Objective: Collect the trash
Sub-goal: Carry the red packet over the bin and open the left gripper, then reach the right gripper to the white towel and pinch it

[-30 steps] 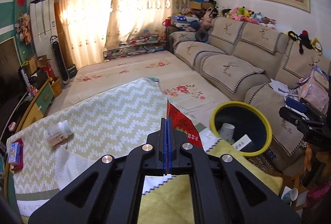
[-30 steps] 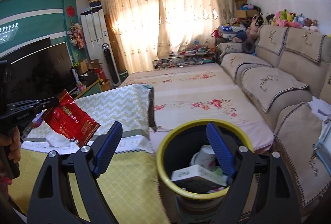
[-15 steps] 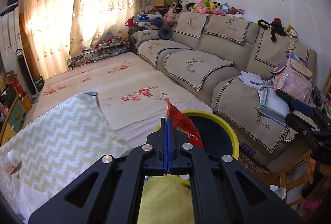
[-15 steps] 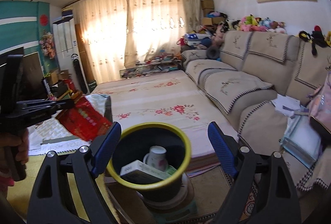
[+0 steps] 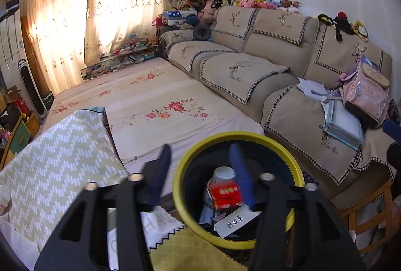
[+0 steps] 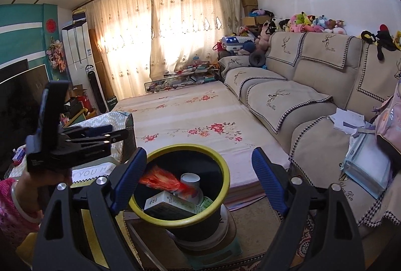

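A black bin with a yellow rim (image 5: 240,135) (image 6: 220,165) stands low in both views. It holds a paper cup (image 5: 224,173) (image 6: 190,179) and a white box (image 6: 170,206). My left gripper (image 5: 200,153) hangs over the bin's near edge with its jaws opening and nothing pressed between them. A red snack wrapper (image 5: 224,192) (image 6: 163,179), blurred, is loose and dropping inside the bin. In the right wrist view the left gripper (image 6: 120,133) shows left of the bin, held by a hand. My right gripper (image 6: 199,155) is open around empty air in front of the bin.
A beige sofa (image 5: 275,75) runs along the right, with a pink backpack (image 5: 366,93) and papers on it. A flowered mat (image 5: 155,95) covers the floor beyond the bin. A zigzag cloth (image 5: 62,158) lies at left, and a wooden stool (image 5: 371,211) stands right of the bin.
The left gripper swung right from over the cloth to above the bin. Its jaws parted and the red wrapper left them and fell into the bin. The right gripper stayed open.
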A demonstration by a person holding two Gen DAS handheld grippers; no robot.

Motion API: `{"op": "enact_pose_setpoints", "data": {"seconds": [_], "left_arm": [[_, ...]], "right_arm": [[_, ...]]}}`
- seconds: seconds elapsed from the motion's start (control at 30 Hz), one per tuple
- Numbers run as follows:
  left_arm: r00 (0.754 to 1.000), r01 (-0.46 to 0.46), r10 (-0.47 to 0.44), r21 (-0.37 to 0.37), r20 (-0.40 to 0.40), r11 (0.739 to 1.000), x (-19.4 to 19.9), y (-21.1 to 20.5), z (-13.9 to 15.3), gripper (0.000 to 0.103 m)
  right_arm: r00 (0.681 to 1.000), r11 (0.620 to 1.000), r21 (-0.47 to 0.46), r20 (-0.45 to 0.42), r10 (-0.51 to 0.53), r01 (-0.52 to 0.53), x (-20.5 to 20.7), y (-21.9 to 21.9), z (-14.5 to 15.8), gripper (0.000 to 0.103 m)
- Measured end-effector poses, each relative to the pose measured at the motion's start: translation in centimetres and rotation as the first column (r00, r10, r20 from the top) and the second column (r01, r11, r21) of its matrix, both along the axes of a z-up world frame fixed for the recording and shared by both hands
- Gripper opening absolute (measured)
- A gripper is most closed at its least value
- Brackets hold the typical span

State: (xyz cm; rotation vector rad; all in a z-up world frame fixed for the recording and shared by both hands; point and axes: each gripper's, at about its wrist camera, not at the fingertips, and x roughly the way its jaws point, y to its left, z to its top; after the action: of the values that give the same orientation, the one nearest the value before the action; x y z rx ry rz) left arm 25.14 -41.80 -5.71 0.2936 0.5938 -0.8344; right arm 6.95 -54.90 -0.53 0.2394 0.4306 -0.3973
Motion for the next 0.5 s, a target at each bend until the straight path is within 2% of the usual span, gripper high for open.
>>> {"op": "enact_pose_setpoints", "data": {"seconds": [0.1,0.23,0.37,0.5], "left_arm": [[1.0,-0.008,0.008,-0.029,-0.006,1.0,0.0,1.3,1.1,0.053],[0.999,-0.037,0.039,-0.067,0.024,0.997,-1.3,4.6,2.7,0.056],[0.992,-0.119,0.123,-0.081,0.043,0.99,-2.5,9.5,3.3,0.069],[0.968,-0.243,0.248,-0.085,0.049,0.966,-3.2,15.8,3.6,0.084]], "right_arm": [[1.0,1.0,0.008,0.004,0.013,-0.013,0.2,0.3,-0.1,0.081],[0.999,0.999,0.001,0.003,0.035,-0.035,0.7,1.0,0.0,0.081],[0.997,0.997,0.001,-0.015,0.072,-0.072,1.9,2.0,-0.5,0.082],[0.988,0.989,0.017,-0.041,0.146,-0.145,4.2,3.9,-1.4,0.082]]}}
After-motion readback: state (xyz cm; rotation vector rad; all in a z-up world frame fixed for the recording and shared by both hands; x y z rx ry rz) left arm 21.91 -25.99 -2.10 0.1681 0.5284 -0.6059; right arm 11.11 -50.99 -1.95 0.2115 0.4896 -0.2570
